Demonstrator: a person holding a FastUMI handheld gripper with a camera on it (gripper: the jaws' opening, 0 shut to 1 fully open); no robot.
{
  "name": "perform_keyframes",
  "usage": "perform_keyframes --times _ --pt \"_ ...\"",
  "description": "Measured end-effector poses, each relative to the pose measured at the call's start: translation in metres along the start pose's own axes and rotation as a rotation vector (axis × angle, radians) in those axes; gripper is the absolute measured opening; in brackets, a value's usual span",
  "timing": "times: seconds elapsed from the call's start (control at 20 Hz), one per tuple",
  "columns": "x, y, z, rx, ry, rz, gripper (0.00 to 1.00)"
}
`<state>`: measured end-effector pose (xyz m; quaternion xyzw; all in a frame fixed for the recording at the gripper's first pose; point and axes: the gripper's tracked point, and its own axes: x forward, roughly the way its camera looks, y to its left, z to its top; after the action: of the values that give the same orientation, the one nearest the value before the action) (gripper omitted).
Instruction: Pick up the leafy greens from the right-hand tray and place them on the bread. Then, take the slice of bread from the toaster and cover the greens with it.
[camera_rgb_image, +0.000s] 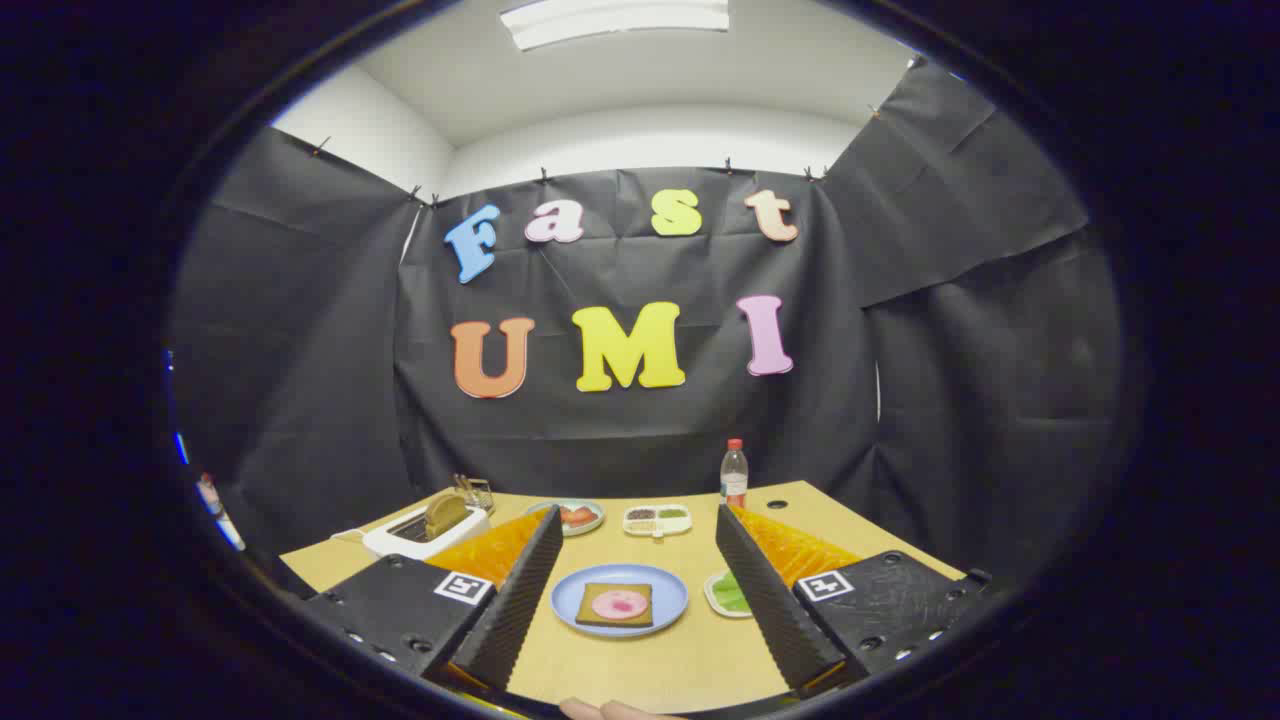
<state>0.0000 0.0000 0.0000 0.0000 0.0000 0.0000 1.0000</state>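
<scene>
Hovering wide open over the worktop (640, 665), the tongs (640, 575) are framing the bread (614, 604), needing a rightward swing to the leafy greens (731, 593) beside their right finger

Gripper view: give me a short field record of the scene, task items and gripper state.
hand-held gripper: open, fingers apart, holding nothing
blue plate: between the fingers, on the table
bread: on blue plate, pink slice on top
leafy greens: small tray beside the right finger, untouched
toaster: beyond the left finger, bread slice standing in its slot
bottle: at the table's far edge
</scene>
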Motion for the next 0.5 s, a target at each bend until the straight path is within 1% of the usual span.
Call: perform_keyframes --times 0.25,0.5 --pt "0.007 -0.01 -0.011 -0.001 0.019 -0.009 0.95" --pt "0.025 -0.022 -0.018 -0.015 0.026 -0.018 0.95"
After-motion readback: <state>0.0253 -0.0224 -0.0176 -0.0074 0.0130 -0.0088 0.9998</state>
